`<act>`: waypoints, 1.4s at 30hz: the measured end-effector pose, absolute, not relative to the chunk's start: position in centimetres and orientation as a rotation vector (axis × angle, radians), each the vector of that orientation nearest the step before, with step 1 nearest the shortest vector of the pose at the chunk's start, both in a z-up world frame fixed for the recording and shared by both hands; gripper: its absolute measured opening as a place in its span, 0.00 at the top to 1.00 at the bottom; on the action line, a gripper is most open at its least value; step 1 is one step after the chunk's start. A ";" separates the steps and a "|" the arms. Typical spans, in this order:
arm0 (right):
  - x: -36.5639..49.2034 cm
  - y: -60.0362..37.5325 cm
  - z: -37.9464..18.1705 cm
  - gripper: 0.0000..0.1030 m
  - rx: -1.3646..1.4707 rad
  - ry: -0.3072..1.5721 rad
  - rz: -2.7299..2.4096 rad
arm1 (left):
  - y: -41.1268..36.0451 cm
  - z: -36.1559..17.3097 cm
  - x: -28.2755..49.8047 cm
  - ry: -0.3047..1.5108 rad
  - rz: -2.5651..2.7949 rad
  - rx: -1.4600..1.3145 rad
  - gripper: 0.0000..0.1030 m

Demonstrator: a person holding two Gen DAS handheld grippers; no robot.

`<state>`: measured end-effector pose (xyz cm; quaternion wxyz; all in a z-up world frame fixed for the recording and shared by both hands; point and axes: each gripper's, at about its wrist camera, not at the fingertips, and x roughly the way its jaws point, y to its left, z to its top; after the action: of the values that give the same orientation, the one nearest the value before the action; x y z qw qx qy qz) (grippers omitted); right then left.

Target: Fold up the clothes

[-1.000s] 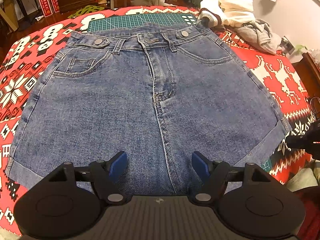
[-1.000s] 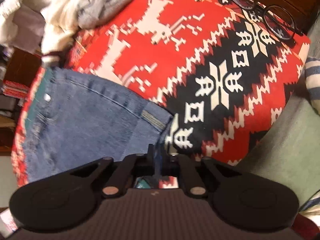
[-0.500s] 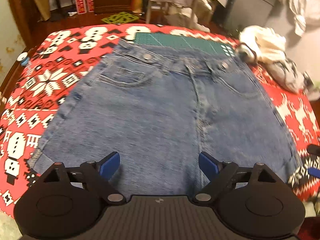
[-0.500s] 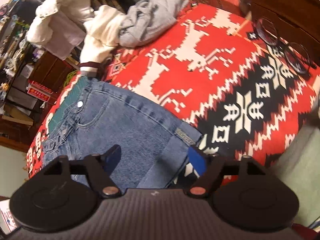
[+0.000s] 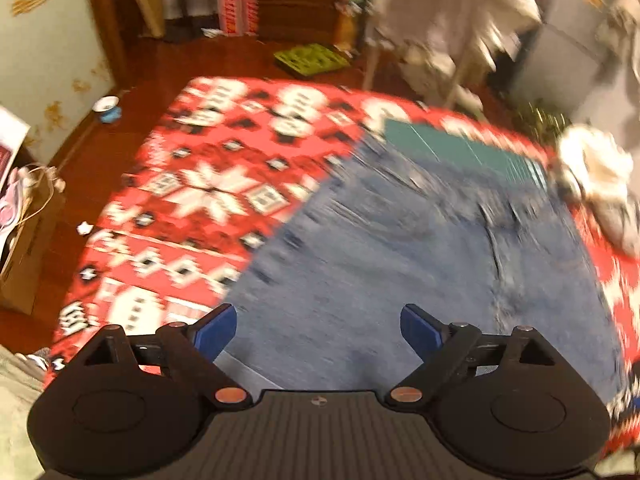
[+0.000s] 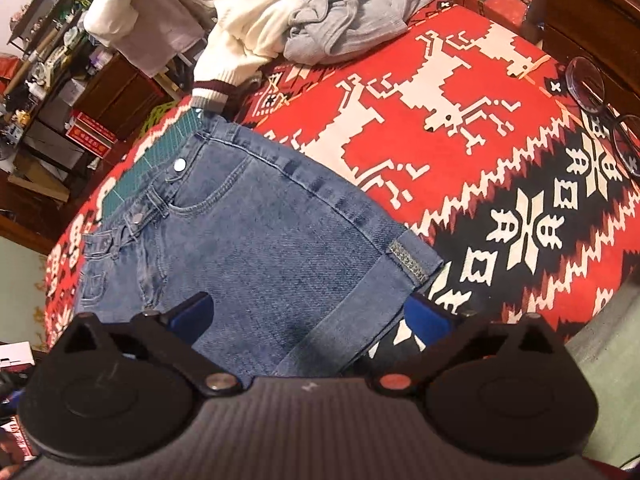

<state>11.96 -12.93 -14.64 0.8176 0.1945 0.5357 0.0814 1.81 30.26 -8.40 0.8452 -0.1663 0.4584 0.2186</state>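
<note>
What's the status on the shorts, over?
Left gripper open, right gripper open, both empty. Blue denim shorts flat, unfolded on red patterned blanket. Round-lens glasses off to the side, clear of the shorts.

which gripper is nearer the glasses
Right. The right gripper sits open over the shorts' cuffed leg, on the side where the glasses lie. The left gripper is at the opposite leg.
</note>
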 end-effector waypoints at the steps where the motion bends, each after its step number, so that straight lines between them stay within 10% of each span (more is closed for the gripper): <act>1: 11.9 -12.8 -14.7 0.00 0.406 1.138 0.165 | 31.0 -8.4 1.3 0.951 0.472 -0.384 0.13; 13: 11.4 -10.8 -15.0 0.00 0.310 1.130 0.225 | 38.9 -11.6 -1.0 1.046 0.566 -0.575 0.15; 22: 11.2 -10.1 -14.5 0.01 0.268 1.054 0.237 | 40.3 -14.5 -0.3 1.145 0.582 -0.606 0.50; 42: 18.3 -3.5 -14.4 0.01 -0.038 0.742 0.384 | 37.9 -13.4 8.5 0.848 0.384 -0.386 0.36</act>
<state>18.31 -3.54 -14.38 0.9137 -0.0185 0.3605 0.1864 8.54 37.94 -13.39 0.8758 -0.1848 0.4062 0.1840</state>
